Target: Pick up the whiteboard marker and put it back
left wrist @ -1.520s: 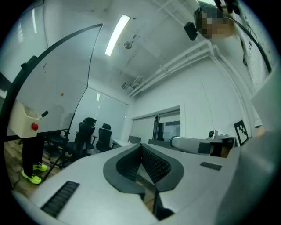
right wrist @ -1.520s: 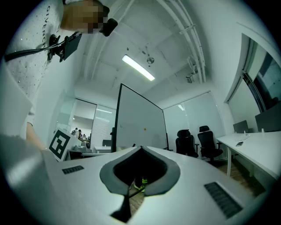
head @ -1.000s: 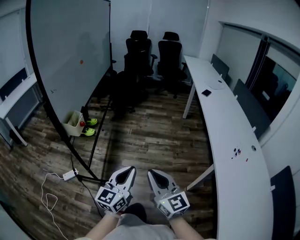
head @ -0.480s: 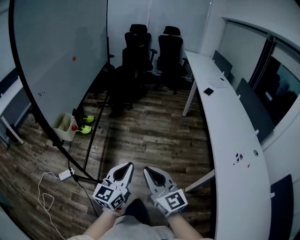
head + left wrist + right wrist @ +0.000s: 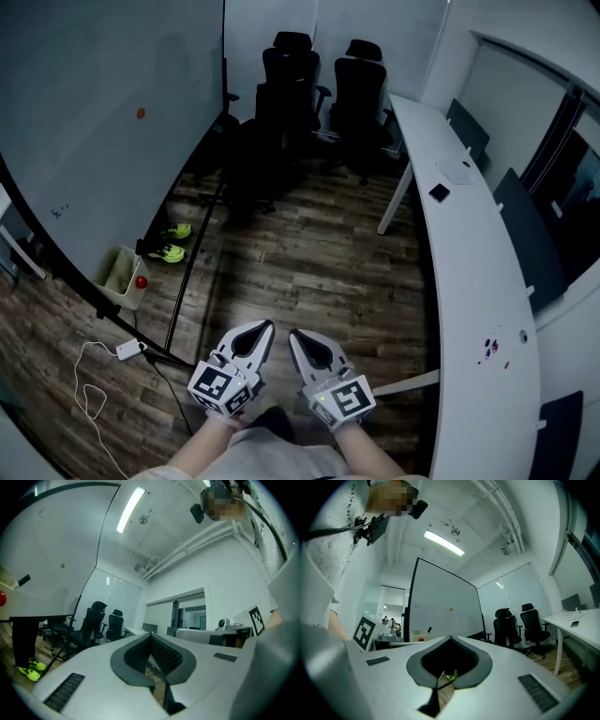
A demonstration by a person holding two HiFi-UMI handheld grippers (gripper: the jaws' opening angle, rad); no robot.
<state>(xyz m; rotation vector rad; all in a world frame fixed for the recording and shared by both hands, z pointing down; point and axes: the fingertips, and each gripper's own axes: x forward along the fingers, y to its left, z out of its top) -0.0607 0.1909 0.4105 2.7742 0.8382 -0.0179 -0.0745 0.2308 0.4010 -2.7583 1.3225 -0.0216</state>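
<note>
**Nothing picked up yet: both grippers empty and far from any marker**

The whiteboard [image 5: 103, 122] filled the left of the room and a long white desk [image 5: 469, 244] ran down the right, with bare wood floor between them. A pale box [image 5: 117, 272] hung at the whiteboard's lower edge, with a red ball [image 5: 141, 281] beside it.

The left gripper [image 5: 262, 328] and the right gripper [image 5: 296, 336] were held side by side over the open floor, well apart from the board and the desk. Each had its jaws pressed together with nothing between them.

The whiteboard marker could not be placed for certain. The right gripper view showed a dark stick [image 5: 428, 630] standing up out of the box, which was probably the marker. A few small coloured things [image 5: 489, 347] lay on the desk, too small to tell what they were.

By this reading the task had barely begun, and the approach, the pick-up and the return were all left to do.
</note>
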